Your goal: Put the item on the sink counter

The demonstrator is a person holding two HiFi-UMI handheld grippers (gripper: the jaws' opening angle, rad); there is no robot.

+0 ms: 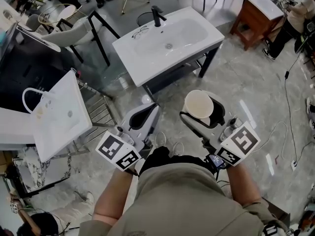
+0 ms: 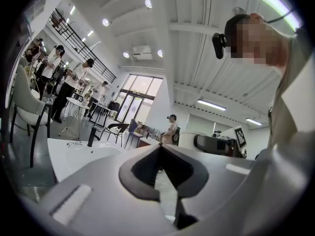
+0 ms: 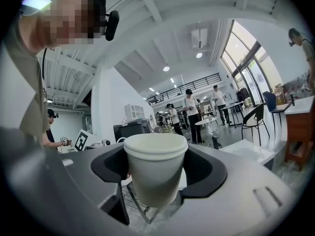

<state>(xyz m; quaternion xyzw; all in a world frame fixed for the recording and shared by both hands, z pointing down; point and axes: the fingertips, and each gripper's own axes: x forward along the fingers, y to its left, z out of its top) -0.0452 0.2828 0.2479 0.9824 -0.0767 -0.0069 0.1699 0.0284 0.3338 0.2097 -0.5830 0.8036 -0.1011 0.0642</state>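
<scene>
Head view. The person stands at the lower centre of the frame with a claw in each hand. The left claw (image 1: 149, 109) sits at centre frame, pointing toward the top of the frame, its marker cube (image 1: 118, 152) close to the person's body. The right claw (image 1: 205, 112) lies just right of it, wrapped round a white paper cup (image 1: 198, 103) whose open mouth faces up. The cup hangs over the marble floor (image 1: 256, 82), well apart from the sink counter (image 1: 132, 58), which fills the upper centre of the frame. A black tap (image 1: 156, 14) stands at the counter's far edge, and a pair of glasses (image 1: 139, 32) lies on its top left corner. A second white basin (image 1: 59, 127) lies at the left of the frame.

Left gripper view. The left claw (image 2: 160, 147) is closed, tips meeting at centre frame, with nothing between them (only the dark hollow behind the tips shows). The sink counter (image 2: 66, 163) shows at the lower left, with the tap (image 2: 91, 137) and the glasses (image 2: 74, 143) on it.

Right gripper view. The right claw (image 3: 156, 173) stands wide and is clamped on the cup (image 3: 155, 161). The dark pads press on both sides below the rim. The cup is upright at centre frame
</scene>
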